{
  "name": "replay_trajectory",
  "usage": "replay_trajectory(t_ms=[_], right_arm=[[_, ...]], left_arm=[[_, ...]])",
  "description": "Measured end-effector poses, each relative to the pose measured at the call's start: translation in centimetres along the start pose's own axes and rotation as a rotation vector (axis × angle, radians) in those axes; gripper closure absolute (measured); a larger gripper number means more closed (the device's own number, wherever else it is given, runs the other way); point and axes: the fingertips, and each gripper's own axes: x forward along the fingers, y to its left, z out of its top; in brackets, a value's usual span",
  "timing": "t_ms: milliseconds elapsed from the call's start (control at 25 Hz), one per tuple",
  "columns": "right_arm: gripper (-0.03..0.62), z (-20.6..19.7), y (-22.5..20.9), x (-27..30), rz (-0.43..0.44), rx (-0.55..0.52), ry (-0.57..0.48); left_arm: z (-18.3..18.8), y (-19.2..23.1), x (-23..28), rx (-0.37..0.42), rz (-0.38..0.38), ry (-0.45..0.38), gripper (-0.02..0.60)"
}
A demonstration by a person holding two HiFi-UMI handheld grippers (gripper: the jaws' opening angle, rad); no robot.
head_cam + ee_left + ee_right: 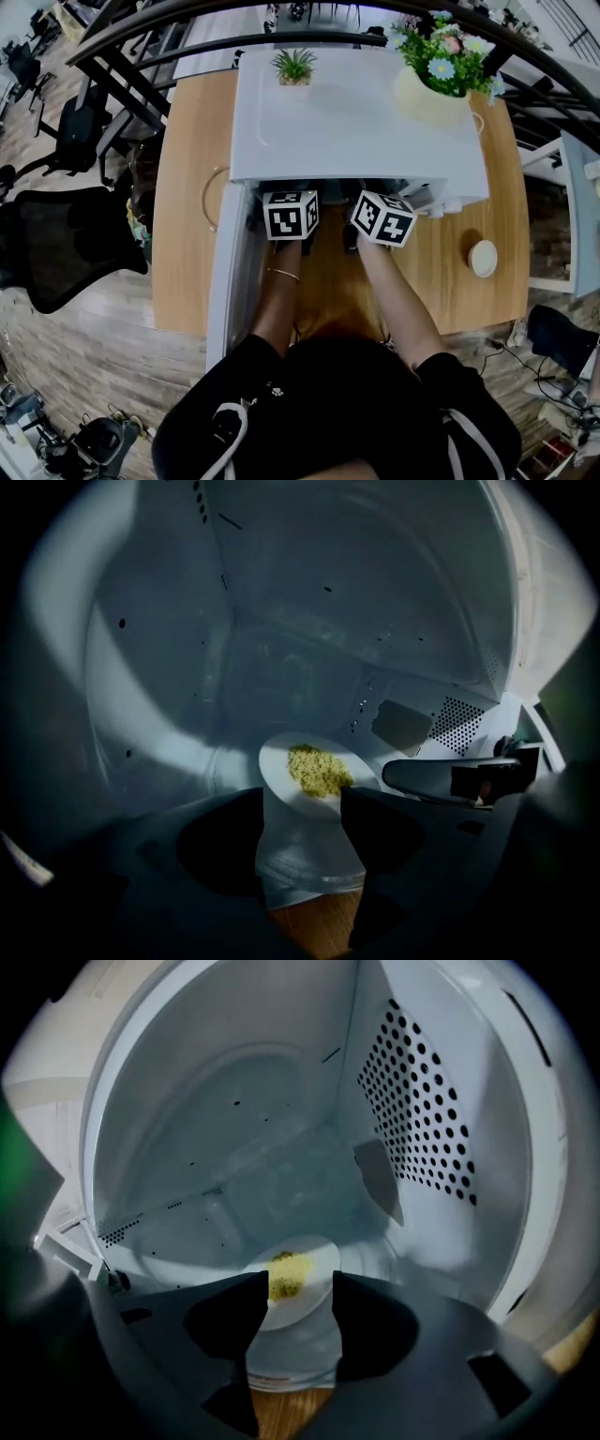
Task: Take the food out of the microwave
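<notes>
A white plate (281, 766) with a heap of yellow food (317, 769) sits on the glass turntable (309, 864) inside the white microwave (356, 122). My left gripper (302, 799) is open, its dark jaws just in front of the plate's near rim. My right gripper (300, 1279) is also open, and the plate (305, 1302) with the food (284, 1274) shows in the gap beyond its tips. In the head view only the marker cubes show at the oven mouth, the left gripper (291, 216) and the right gripper (382, 217); the jaws are hidden inside. The right gripper (450, 778) appears at the left gripper view's right.
The microwave door (230, 272) hangs open to the left over the wooden table (187, 187). A small potted plant (293, 66) and a flower vase (441, 70) stand on the microwave. A small white round thing (482, 258) lies at the right. A black office chair (56, 244) stands left of the table.
</notes>
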Motion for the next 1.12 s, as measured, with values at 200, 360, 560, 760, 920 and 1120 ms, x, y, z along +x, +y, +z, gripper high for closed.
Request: replay_trajectory(t_ms=[200, 360, 560, 760, 920, 1120], right_arm=[[0.393, -0.6, -0.8, 1.1, -0.043, 0.035, 0.025], [0.393, -1.0, -1.0, 1.4, -0.06, 0.046, 0.04], [0.399, -1.1, -0.9, 1.4, -0.056, 0.055, 0.056], [0.407, -1.3, -0.6, 1.7, -0.04, 0.026, 0.085], [0.425, -1.2, -0.5, 1.6, -0.023, 0.059, 0.082], [0.431, -1.1, -0.3, 1.5, -0.002, 0.09, 0.074]], left_arm=[[0.4, 0.5, 0.3, -0.004, 0.011, -0.009, 0.345], [0.7, 0.1, 0.3, -0.019, -0.004, -0.016, 0.345], [0.4, -0.6, 0.5, -0.016, -0.016, -0.005, 0.345], [0.3, -0.7, 0.8, -0.015, -0.023, -0.005, 0.345], [0.5, -0.8, 0.7, -0.022, -0.028, -0.014, 0.345], [0.6, -0.8, 0.5, -0.027, -0.036, -0.018, 0.345]])
